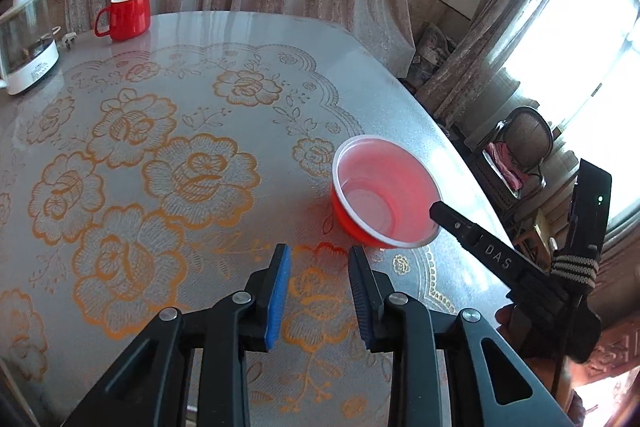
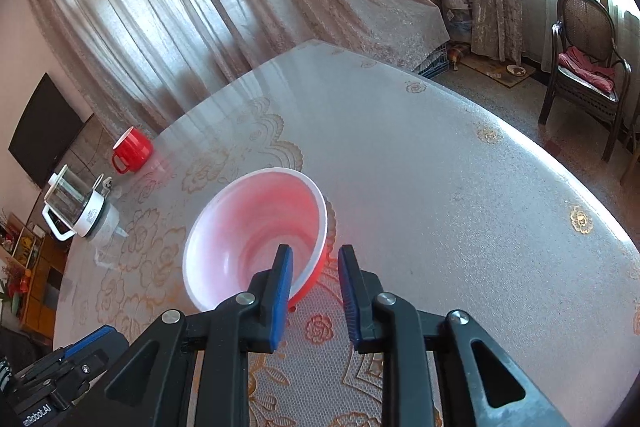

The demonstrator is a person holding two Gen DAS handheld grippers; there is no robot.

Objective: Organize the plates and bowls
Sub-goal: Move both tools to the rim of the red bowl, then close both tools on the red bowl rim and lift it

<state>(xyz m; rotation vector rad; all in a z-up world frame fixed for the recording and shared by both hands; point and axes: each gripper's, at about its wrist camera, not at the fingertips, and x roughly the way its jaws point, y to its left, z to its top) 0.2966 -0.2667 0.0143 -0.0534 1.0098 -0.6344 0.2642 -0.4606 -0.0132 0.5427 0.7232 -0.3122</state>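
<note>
Near the right edge of the table (image 1: 240, 39), in the lower right of the left wrist view, a single red plastic bowl (image 1: 384, 191) is seen standing upright and empty on the floral tablecloth (image 1: 132, 163). No plates and no second bowl are shown in either view, so the organizing is judged to be at an early stage: nothing is stacked, and the bowl is not gripped.

The right gripper (image 2: 314, 259) is held low over the cloth, angled toward the bowl. Its jaws are parted; the left finger is seen just over the bowl's near rim, inside the opening, while the right finger stays outside the wall. Whether the rim is touched cannot be told. A pinch on the rim is judged to be the step in hand.

The left gripper (image 1: 320, 259) is held just beside the bowl, above the tablecloth, with its jaws apart and nothing between them.

At the upper left of the left wrist view, a red mug (image 1: 126, 15) and a glass kettle (image 1: 26, 43) are left standing well apart from the bowl.
</note>
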